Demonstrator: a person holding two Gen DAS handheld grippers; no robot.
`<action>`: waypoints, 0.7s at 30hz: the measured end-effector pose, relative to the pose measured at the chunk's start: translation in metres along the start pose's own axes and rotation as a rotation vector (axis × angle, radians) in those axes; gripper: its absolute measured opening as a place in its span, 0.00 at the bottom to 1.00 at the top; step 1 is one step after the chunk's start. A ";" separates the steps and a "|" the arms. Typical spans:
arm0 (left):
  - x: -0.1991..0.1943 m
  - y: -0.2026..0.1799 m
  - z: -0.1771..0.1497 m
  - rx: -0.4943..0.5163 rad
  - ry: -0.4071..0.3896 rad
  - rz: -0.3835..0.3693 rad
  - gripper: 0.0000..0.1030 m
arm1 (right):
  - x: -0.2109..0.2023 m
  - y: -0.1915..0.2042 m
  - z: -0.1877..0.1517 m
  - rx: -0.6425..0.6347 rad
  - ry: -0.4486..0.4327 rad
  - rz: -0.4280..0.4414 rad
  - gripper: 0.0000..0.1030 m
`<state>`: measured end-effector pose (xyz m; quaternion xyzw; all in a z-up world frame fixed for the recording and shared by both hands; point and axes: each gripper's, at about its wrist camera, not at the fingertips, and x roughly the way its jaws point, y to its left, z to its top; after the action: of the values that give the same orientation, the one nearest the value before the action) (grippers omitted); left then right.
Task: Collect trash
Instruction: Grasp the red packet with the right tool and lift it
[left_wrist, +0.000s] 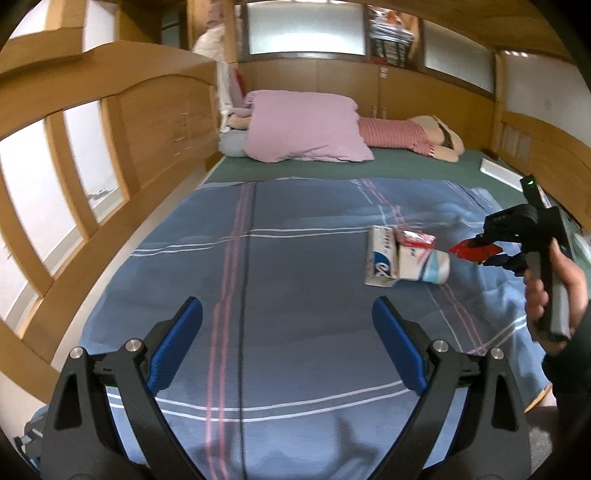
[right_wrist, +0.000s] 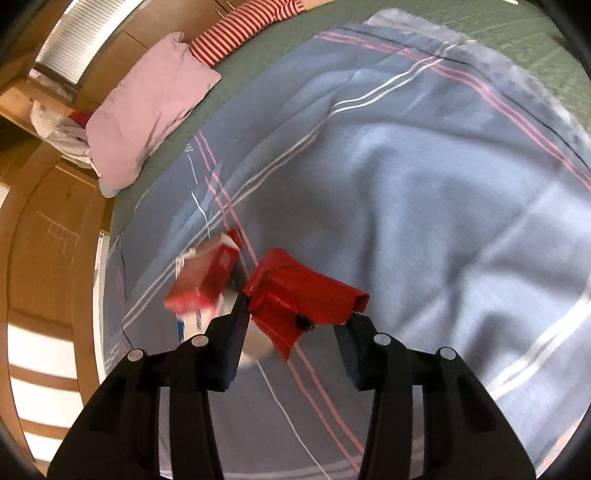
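Two blue fingers (left_wrist: 177, 347) of the left gripper (left_wrist: 288, 347) stand wide apart at the bottom of the left view, with nothing between them, above the blue striped blanket (left_wrist: 295, 258). At the right edge, a hand (left_wrist: 554, 291) holds the right gripper (right_wrist: 295, 321). Its jaws pinch a red wrapper (right_wrist: 303, 295), lifted off the bed. The wrapper's long side runs across the jaws, from left to right. Just left of it lie a red box (right_wrist: 207, 273) and white cartons (left_wrist: 402, 258) on the blanket. A pink pillow (left_wrist: 303, 125) sits at the top.
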<state>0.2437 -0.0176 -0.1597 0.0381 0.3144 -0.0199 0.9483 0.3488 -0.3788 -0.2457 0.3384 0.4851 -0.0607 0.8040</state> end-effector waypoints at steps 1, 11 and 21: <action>0.002 -0.005 -0.001 0.013 -0.001 -0.010 0.90 | -0.008 -0.004 -0.008 -0.007 -0.015 -0.004 0.44; 0.060 -0.109 0.009 0.237 -0.050 -0.167 0.94 | -0.048 -0.036 -0.044 0.001 -0.122 -0.017 0.44; 0.145 -0.173 0.026 0.280 -0.028 -0.221 0.95 | -0.065 -0.047 -0.045 -0.002 -0.171 0.041 0.44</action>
<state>0.3647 -0.1938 -0.2359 0.1348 0.2974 -0.1684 0.9301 0.2619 -0.4026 -0.2284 0.3409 0.4077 -0.0724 0.8440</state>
